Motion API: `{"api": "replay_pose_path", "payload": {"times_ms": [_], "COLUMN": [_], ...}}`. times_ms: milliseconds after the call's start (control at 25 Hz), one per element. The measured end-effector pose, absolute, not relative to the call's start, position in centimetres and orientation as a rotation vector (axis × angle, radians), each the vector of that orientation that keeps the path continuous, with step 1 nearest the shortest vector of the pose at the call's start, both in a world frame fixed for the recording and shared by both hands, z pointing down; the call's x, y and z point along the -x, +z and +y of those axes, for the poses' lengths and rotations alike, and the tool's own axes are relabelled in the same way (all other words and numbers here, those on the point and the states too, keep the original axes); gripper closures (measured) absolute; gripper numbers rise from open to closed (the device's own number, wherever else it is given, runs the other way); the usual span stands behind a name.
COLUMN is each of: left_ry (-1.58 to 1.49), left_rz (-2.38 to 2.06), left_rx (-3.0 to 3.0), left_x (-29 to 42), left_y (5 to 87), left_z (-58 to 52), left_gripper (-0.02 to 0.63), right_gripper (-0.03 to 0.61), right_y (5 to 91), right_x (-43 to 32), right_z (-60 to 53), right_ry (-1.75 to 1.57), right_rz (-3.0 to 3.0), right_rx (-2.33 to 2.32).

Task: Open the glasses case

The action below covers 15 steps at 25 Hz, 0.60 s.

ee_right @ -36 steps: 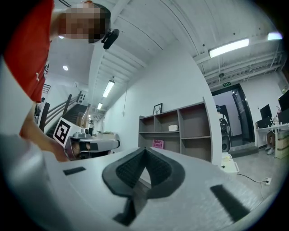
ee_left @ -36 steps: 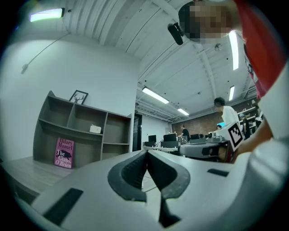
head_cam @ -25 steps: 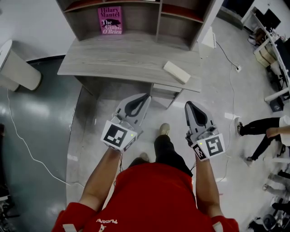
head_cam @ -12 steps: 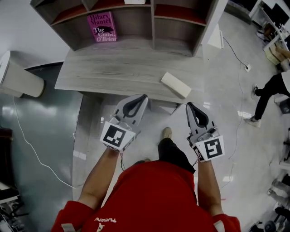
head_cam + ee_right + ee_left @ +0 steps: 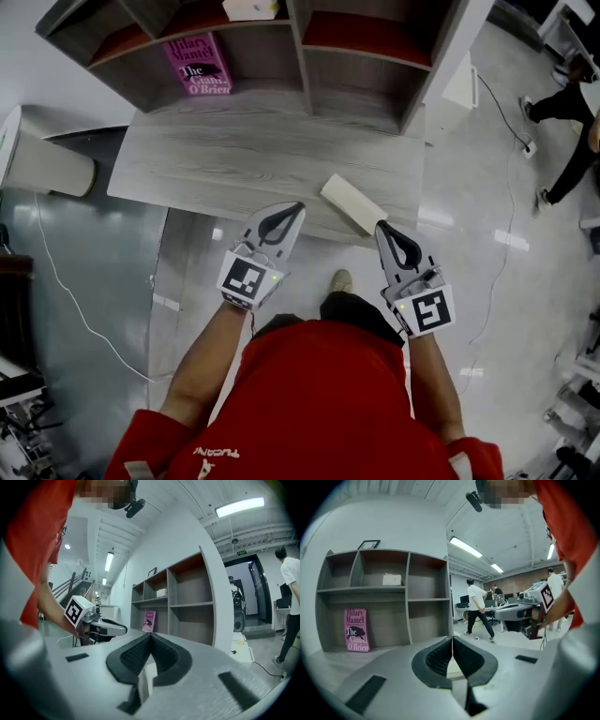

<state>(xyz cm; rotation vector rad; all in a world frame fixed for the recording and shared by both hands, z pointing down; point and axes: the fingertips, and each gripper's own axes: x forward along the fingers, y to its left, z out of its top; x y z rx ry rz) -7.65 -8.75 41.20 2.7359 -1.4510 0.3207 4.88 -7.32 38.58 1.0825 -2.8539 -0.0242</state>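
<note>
The glasses case (image 5: 352, 203) is a long cream-white box lying at an angle near the front right edge of the grey wooden desk (image 5: 216, 164). My left gripper (image 5: 297, 207) is shut and empty, its tips over the desk's front edge just left of the case. My right gripper (image 5: 381, 226) is also shut and empty, with its tips just off the case's near right end. The case (image 5: 454, 668) shows below the closed jaws in the left gripper view. It shows the same way, as the case (image 5: 150, 677), in the right gripper view.
A shelf unit (image 5: 309, 56) stands at the back of the desk with a pink book (image 5: 197, 66) and a small white box (image 5: 249, 8) in it. A beige bin (image 5: 42, 164) and a white cable (image 5: 70, 300) are at the left. People (image 5: 567, 103) walk at the right.
Both grippers have come forward and down towards the desk. Their tips, which hung over the floor, now reach the desk's front edge on either side of the case. Both stayed shut.
</note>
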Motion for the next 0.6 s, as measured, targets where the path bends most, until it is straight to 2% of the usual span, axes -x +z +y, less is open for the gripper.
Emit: {"api": "replay_pose_path", "payload": {"times_ms": [600], "left_ry": [0.498], "left_rz": [-1.329], "left_rx": [-2.684], "left_x": [6.8], "left_y": [48.2], "left_z": [-13.6], "left_gripper": [0.601], "right_gripper": [0.574], "right_y": [41.9], "right_x": [-5.6], "right_z": [-11.5], "right_ry": [0.043], "right_rz": [-2.76], "right_rx": [-1.103]}}
